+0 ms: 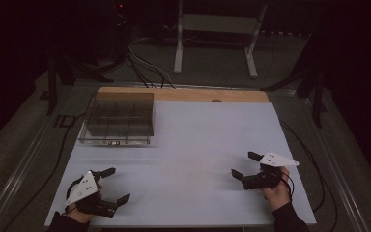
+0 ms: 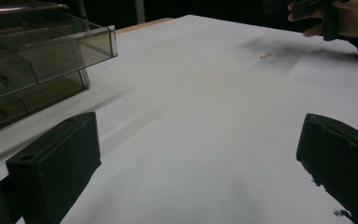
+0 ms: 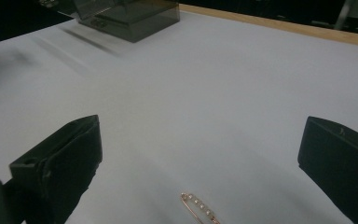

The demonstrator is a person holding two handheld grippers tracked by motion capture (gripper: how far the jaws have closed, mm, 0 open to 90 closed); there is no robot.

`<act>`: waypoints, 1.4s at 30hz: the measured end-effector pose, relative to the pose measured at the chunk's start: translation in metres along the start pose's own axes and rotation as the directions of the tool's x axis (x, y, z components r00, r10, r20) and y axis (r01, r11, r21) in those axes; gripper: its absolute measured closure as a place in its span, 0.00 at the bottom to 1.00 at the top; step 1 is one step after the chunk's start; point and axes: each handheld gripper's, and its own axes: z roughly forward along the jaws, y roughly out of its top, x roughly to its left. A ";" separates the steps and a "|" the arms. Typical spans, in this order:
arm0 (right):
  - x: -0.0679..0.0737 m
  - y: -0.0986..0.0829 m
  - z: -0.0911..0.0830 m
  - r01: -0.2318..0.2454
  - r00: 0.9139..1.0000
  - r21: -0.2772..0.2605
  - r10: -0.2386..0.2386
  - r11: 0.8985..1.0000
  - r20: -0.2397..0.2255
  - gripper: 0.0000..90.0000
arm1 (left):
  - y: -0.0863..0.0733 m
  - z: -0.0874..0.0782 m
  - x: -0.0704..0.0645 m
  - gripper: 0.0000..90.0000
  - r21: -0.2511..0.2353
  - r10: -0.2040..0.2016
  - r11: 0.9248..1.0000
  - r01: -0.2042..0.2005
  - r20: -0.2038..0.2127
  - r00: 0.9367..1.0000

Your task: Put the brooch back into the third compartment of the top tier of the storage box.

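The broad white table top (image 1: 193,145), with a strip of pale wood along its far edge, spreads out in front of me under dim light, and my forearms come in over its near edge. At its far left corner sits the smoky, see-through plastic organiser box (image 1: 118,120), split into small compartments; from my left gripper view its open drawer (image 2: 51,51) juts out toward the middle of the table, and small things lie in its compartments, too dim for me to name. My left gripper (image 1: 117,184), black with a grey three-cornered plate on top, rests near the near left corner of the table, its jaws spread wide with bare table between them. My right gripper (image 1: 245,164), of the same build, sits at the near right, held in my hand (image 1: 276,188), and its jaws too stand wide apart, closed on nothing. The small rose-gold pin set with a row of tiny pale stones (image 3: 199,208) lies flat on the white surface just ahead of my right gripper, between the lines of its two jaws and touching neither, well apart from the box. From my left gripper view the same pin (image 2: 265,55) is a small glint far to the right, near my right hand.
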 end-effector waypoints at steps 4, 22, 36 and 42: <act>-0.001 -0.003 0.003 -0.016 1.000 0.035 0.017 0.999 -0.020 0.00 | 0.000 0.000 0.000 0.01 -0.001 -0.002 1.000 0.002 0.000 1.000; 0.002 -0.012 0.022 0.012 0.998 0.246 -0.028 0.969 0.061 0.35 | -0.001 0.000 0.002 0.01 -0.002 -0.016 1.000 0.016 0.005 1.000; 0.000 -0.014 0.032 0.022 0.997 0.337 -0.044 0.941 0.058 0.73 | -0.001 0.000 0.001 0.01 0.005 -0.009 1.000 0.009 0.005 1.000; 0.003 -0.013 0.032 0.056 0.995 0.350 -0.082 0.935 0.058 0.85 | -0.001 0.000 0.001 0.01 0.003 -0.010 1.000 0.010 0.006 1.000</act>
